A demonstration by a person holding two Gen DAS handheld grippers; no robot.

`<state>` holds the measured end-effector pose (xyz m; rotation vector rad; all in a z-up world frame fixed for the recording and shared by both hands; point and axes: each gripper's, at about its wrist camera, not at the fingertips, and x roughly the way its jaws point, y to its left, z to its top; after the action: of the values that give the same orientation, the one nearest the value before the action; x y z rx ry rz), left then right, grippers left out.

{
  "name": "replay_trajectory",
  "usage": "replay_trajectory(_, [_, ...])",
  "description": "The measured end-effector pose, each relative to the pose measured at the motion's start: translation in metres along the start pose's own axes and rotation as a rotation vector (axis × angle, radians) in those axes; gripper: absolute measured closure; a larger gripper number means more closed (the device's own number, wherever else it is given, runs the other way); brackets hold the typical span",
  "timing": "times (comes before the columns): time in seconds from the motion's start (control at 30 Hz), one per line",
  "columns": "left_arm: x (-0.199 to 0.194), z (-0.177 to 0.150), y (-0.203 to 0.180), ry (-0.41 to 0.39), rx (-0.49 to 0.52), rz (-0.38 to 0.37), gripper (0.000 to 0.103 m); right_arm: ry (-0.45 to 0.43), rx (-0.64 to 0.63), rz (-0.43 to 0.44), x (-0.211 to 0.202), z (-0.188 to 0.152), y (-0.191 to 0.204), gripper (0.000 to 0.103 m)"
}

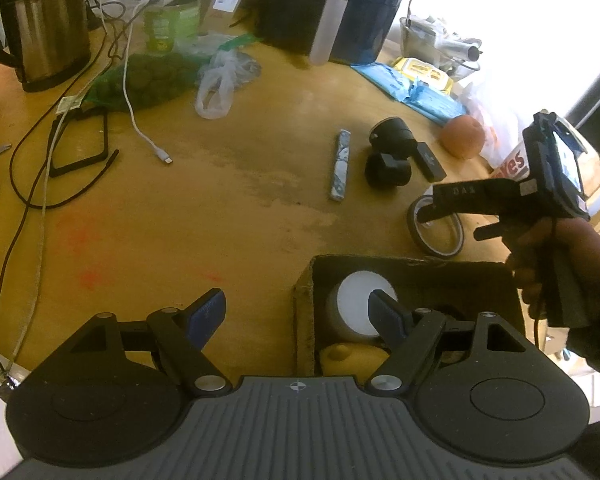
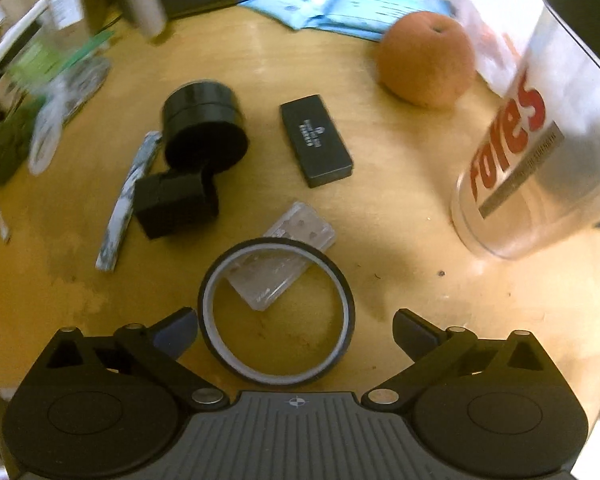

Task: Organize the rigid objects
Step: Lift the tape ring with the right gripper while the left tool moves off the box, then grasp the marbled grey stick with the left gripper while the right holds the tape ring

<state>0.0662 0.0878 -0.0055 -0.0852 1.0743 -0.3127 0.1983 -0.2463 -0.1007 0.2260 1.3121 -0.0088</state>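
Observation:
In the right wrist view my right gripper [image 2: 296,332] stands open just above the table. A dark tape ring [image 2: 342,280] lies flat between its fingers, which do not press on it. The ring rests partly on a clear plastic case [image 2: 300,226]. Beyond lie a flat black box [image 2: 316,140], a black cylinder [image 2: 204,128], a black block [image 2: 176,204] and a patterned stick [image 2: 126,208]. My left gripper [image 1: 296,316] is open astride the left wall of a cardboard box [image 1: 420,268]. The box holds a white round lid [image 1: 354,300] and a yellow thing [image 1: 352,356].
An orange [image 2: 426,58], a clear cup with red letters [image 2: 540,152] and blue packets [image 2: 340,4] sit at the far right. The left wrist view shows a kettle [image 1: 48,20], cables [image 1: 140,120], a bag of green fruit [image 1: 152,76] and a black appliance [image 1: 340,4] at the back.

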Motion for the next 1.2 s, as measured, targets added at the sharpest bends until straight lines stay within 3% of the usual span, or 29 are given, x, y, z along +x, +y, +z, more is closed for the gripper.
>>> replay_trajectory(0.23, [-0.003, -0.003, 0.006, 0.001, -0.018, 0.01, 0.025, 0.013, 0.173, -0.04, 0.011, 0.003, 0.001, 0.0])
replay_trajectory(0.5, [-0.005, -0.004, 0.009, -0.002, -0.035, 0.015, 0.025, 0.027, 0.191, -0.097, 0.019, 0.002, 0.015, 0.0])
replay_trajectory(0.6, [-0.004, -0.004, 0.009, -0.004, -0.033, 0.011, 0.025, 0.021, 0.185, -0.122, 0.016, 0.004, 0.016, 0.011])
replay_trajectory(0.87, [0.0, 0.001, 0.0, -0.004, -0.003, -0.006, 0.025, -0.001, 0.173, -0.075, 0.007, 0.003, 0.006, 0.011])
replay_trajectory(1.2, [0.013, 0.02, -0.019, -0.009, 0.082, -0.037, 0.025, -0.083, 0.045, 0.015, -0.028, -0.006, -0.006, 0.011])
